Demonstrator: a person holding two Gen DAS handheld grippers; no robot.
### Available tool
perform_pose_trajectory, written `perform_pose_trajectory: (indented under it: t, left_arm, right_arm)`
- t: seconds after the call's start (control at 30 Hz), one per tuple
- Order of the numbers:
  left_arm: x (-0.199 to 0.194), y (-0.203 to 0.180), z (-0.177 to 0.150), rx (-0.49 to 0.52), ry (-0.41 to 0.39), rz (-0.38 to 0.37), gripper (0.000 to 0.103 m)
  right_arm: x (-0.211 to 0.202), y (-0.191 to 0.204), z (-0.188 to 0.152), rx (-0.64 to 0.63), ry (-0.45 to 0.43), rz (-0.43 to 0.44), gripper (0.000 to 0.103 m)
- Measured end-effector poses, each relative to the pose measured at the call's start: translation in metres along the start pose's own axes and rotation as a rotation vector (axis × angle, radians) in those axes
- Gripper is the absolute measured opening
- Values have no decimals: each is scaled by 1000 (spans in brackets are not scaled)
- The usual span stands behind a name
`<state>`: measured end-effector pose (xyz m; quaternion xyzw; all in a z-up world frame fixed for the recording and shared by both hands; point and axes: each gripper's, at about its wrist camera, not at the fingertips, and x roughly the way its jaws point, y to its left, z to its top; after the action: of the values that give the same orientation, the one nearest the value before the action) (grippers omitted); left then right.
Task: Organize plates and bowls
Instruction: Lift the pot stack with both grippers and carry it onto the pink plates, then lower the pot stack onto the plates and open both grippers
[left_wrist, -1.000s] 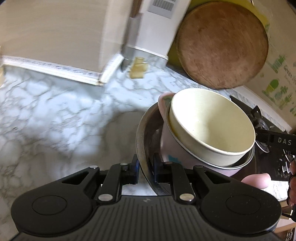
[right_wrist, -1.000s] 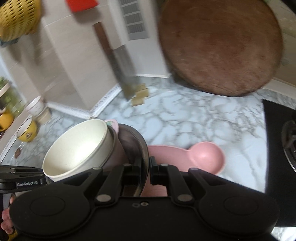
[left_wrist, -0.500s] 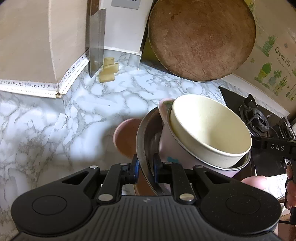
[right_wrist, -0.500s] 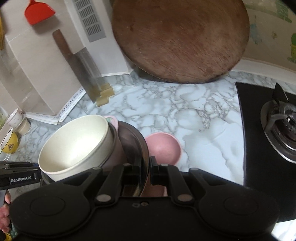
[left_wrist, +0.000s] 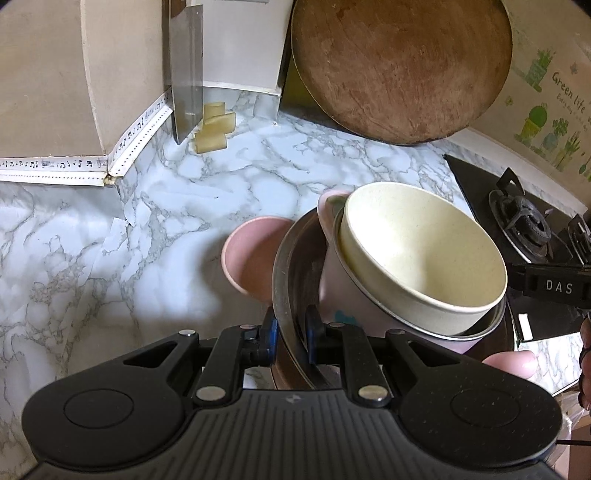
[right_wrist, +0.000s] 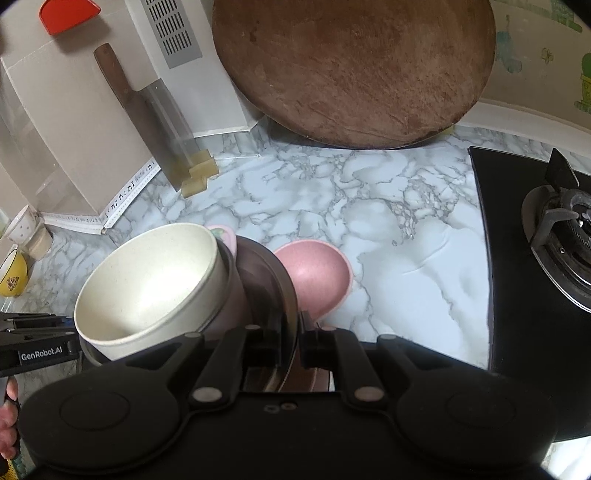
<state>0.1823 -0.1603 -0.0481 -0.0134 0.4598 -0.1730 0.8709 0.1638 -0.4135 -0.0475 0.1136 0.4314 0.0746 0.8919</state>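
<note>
The steel bowl (left_wrist: 284, 266) hangs above the bench (left_wrist: 110, 258), carrying a lilac bowl (left_wrist: 332, 291) and, nested in that, a cream bowl (left_wrist: 417, 247). Left to right across the left wrist view: a cleaver (left_wrist: 186, 74) leans against the wall, a pink bowl (left_wrist: 251, 254) sits on the bench just beside and partly under the carried stack, and a wooden board (left_wrist: 399, 66) leans behind, with a stove (left_wrist: 524, 225) at the far right.

The left gripper (left_wrist: 290, 332) has its fingers pinching the steel bowl's rim. The right gripper (right_wrist: 291, 332) pinches the opposite rim the same way.

By my reading, the task is well along: three bowls are already nested, and the pink bowl (right_wrist: 314, 273) remains loose on the bench. The stack likely goes onto it or beside it; which, I cannot tell.

Readable writing: "Green life" on the wall sticker (left_wrist: 554, 107), "DAS" on the right gripper's side, "GenRobot.AI" on the left gripper's side.
</note>
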Motion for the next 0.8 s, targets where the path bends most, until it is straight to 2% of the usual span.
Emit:
perform_pose_trajectory:
  t: [0.5,0.6,0.8]
  left_arm:
    - [5,2,-2,9,13,-18,14]
    - [4,3,-3,4,15,-28,14]
    - [2,4,-4,7,10,-31,14]
  right_arm:
    - [2,-3,-5,18,5,-13,11]
    - [3,-3,-5,19,11,-20,18]
    - [3,-4,-6,31,19,-31,22]
